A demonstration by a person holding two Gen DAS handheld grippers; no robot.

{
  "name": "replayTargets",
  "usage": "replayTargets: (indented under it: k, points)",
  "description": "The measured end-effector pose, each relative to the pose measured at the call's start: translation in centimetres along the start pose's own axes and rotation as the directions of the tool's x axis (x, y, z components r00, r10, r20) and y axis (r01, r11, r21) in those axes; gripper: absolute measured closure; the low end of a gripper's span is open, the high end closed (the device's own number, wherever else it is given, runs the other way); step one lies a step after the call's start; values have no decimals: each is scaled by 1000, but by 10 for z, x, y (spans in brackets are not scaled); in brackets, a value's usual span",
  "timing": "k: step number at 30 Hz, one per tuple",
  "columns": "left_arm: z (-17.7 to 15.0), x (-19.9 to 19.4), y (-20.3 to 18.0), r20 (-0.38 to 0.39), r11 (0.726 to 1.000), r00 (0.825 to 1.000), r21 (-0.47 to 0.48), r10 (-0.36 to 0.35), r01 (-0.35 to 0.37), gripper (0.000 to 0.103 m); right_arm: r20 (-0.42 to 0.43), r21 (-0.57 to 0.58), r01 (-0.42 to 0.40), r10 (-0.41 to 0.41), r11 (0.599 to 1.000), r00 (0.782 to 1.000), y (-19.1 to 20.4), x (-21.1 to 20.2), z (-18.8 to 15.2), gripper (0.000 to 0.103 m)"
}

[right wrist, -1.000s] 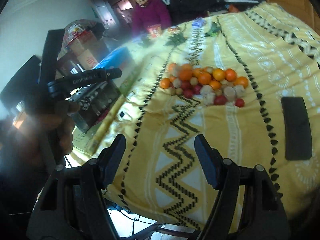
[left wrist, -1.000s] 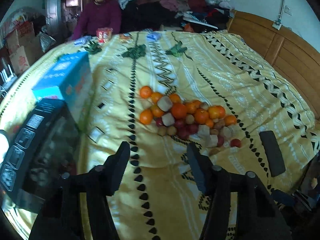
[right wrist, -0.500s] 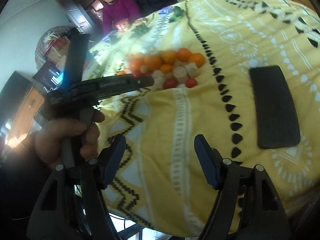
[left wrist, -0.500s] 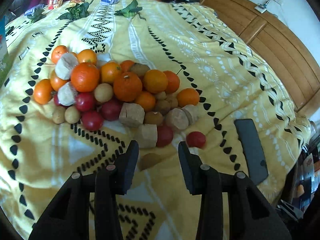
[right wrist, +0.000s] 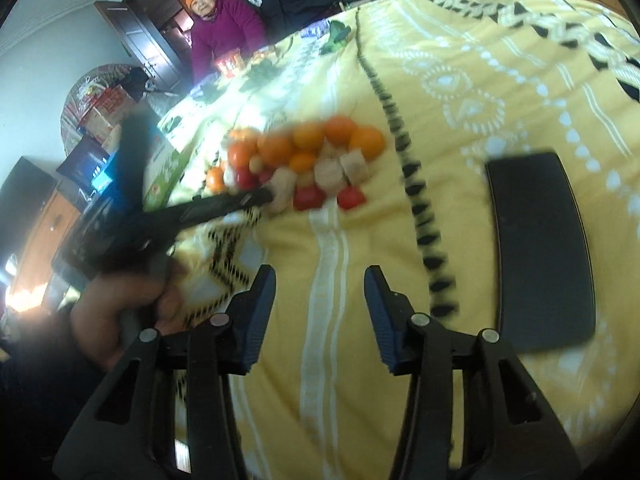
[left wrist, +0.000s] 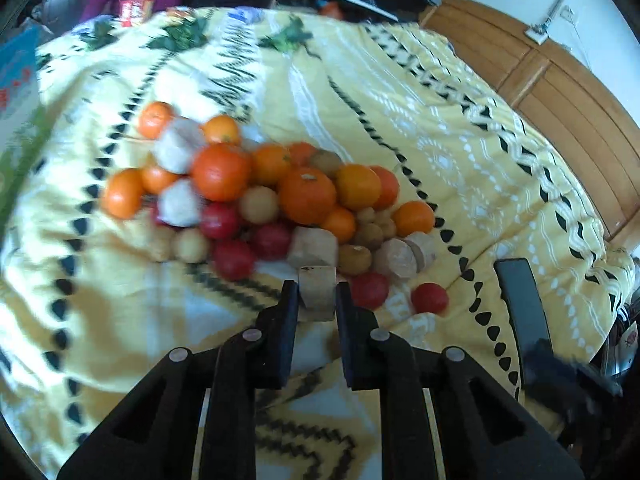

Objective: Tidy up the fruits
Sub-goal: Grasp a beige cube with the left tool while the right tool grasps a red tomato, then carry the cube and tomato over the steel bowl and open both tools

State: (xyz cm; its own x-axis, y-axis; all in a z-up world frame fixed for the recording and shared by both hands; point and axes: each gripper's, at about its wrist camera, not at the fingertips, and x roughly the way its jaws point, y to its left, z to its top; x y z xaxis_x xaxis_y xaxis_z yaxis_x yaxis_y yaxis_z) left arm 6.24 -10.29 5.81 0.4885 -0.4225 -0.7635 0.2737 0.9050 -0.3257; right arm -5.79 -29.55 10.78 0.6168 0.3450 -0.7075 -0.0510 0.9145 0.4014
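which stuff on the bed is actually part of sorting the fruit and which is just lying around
Part of the job:
- fruit pile
- tan chunk gripped by the left gripper
- right gripper, open over bare blanket

Just lying about:
- black flat object
- blue box
- green leafy bunches
- red packet

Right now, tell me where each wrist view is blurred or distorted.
Left wrist view: left half of the fruit pile smeared by motion, tan chunk between the fingers sharper, fisheye bends the headboard. Right wrist view: the left gripper and the hand holding it blurred, black pad edges smeared.
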Motion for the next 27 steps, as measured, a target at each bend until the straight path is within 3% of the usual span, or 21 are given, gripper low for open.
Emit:
replayTargets:
  k: [6,13,15,17,23,27]
  points:
    - [-3,-20,10,32,1000,999,14,14,-14,85,34,-66,88,-86,994,996,7,43,36,56]
    - [-8,-20,15,23,1000,1000,9,5,-6,85,-71,-143,172,-184,975,980,3,89,31,57]
    - [-10,-19,16,20,1000,1000,3,4,-4,85,-93,-134,185,-198,974,976,-4,93,26,67]
    - [-11,-20,16,20,1000,1000,2,3,-4,85,-84,-123,175,-186,977,979,-7,90,24,76]
    - [-6,-44,16,65,1000,998,14,15,-16,85,-30,-127,137,-142,982,989,2,67,26,76]
    - [1,-77,23,121,999,991,15,47,-49,85,12,-149,94,-93,984,996,31,49,37,76]
